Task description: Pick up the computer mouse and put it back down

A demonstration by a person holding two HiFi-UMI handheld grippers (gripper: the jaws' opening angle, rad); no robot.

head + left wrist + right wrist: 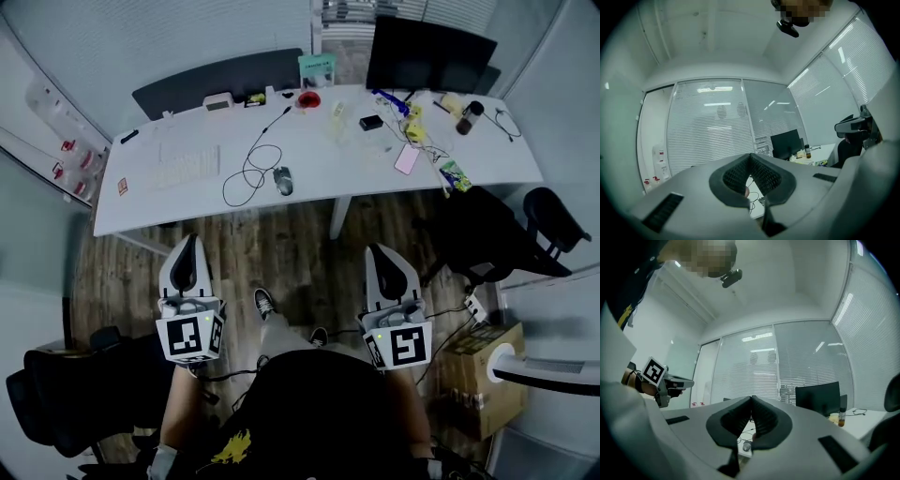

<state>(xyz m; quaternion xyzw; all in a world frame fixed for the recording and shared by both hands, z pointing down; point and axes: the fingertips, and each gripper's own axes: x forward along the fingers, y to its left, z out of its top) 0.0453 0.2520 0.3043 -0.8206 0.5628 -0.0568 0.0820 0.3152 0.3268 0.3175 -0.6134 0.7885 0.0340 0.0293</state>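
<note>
The grey computer mouse (283, 180) lies near the front of the white desk (141, 202), its black cable (246, 173) looping to its left. Both grippers hang over the wooden floor, well short of the desk and pointing toward it. My left gripper (191, 240) is shut and holds nothing; in its own view the jaws (751, 157) meet at the tip. My right gripper (376, 251) is also shut and empty. Through the gap under its closed jaws (751, 401) the mouse (746, 446) shows small and far off.
A white keyboard (187, 166) lies left of the mouse. A monitor (427, 54), a pink phone (407, 158), a red bowl (308, 98) and small clutter sit at the back and right. A black chair (487, 234) and a cardboard box (483, 375) stand to the right.
</note>
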